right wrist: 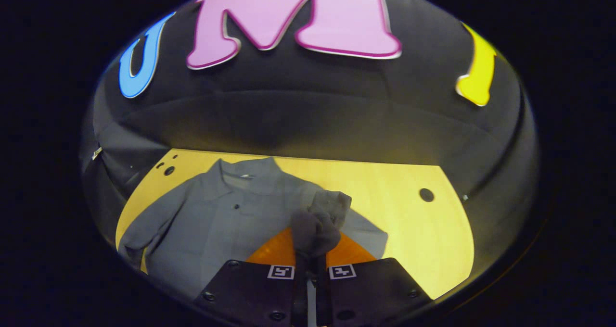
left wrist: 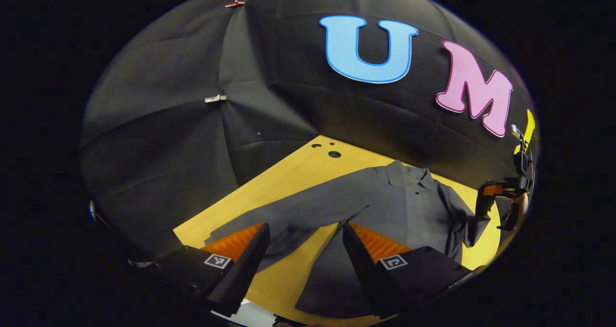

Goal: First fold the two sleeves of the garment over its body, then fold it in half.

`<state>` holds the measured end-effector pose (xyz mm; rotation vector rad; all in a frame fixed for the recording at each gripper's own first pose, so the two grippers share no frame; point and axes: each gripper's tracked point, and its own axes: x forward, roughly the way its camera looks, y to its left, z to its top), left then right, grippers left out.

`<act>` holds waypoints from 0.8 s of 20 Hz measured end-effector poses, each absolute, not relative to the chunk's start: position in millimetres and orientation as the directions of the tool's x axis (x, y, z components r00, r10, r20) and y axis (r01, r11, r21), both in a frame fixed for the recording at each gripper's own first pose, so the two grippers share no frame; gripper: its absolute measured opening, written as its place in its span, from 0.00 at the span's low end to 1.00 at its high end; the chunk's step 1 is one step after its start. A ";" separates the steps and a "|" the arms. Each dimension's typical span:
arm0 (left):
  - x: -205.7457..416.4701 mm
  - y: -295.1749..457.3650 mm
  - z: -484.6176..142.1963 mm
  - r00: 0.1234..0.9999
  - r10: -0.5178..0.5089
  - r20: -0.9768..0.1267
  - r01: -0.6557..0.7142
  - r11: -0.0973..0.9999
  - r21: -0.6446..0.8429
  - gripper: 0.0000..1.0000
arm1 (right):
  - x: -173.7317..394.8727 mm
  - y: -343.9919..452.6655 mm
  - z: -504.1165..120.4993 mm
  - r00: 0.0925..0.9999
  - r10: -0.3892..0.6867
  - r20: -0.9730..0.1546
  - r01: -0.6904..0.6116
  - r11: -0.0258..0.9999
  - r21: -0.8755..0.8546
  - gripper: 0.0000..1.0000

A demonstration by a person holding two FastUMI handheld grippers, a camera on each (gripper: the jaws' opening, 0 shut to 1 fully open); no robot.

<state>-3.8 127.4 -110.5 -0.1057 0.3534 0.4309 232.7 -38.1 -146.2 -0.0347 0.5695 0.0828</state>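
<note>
Shirt (left wrist: 385, 202) lies flat on the table (left wrist: 293, 173), collar toward the booth wall, front up. In the left gripper view one sleeve (left wrist: 288, 211) stretches out across the wood toward your left gripper (left wrist: 303, 240); the other sleeve (left wrist: 462, 216) is lifted off the table at the far side.

Your left gripper: fingers spread wide apart, nothing between them. It sits above the near hem and the outstretched sleeve; whether it touches the cloth cannot be told.

Your right gripper (right wrist: 310, 255): fingers clenched together on a bunched end of sleeve (right wrist: 317, 221). The cloth stands up in a wad just ahead of the tips, raised off the table, over the shirt's (right wrist: 226, 221) near-side edge. In the left gripper view this gripper (left wrist: 486, 202) shows at the far right, with the sleeve hanging from it.

Table (right wrist: 409, 221) beyond the shirt is bare wood with a few round holes (right wrist: 426, 194) near the far edge.
</note>
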 end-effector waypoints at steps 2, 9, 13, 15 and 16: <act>-7.6 142.0 -114.5 0.836 0.413 -0.362 -0.451 0.892 -0.026 0.96 | 237.8 8.9 -150.8 0.829 0.130 -0.544 -0.143 0.990 0.019 0.11; -24.1 186.0 -126.9 0.785 0.483 -0.389 -0.550 0.832 -0.077 0.96 | 241.4 154.1 -178.1 0.780 0.294 -0.552 -0.324 0.945 0.045 0.11; -26.0 197.1 -133.4 0.772 0.496 -0.398 -0.575 0.811 -0.104 0.96 | 243.1 222.5 -196.1 0.751 0.365 -0.550 -0.380 0.920 0.093 0.11; -26.1 203.6 -137.6 0.765 0.501 -0.405 -0.581 0.808 -0.098 0.96 | 243.4 248.7 -209.9 0.736 0.380 -0.560 -0.401 0.911 0.092 0.11; -26.5 207.6 -137.1 0.762 0.506 -0.404 -0.585 0.805 -0.096 0.96 | 243.0 261.6 -215.8 0.731 0.394 -0.558 -0.412 0.906 0.100 0.11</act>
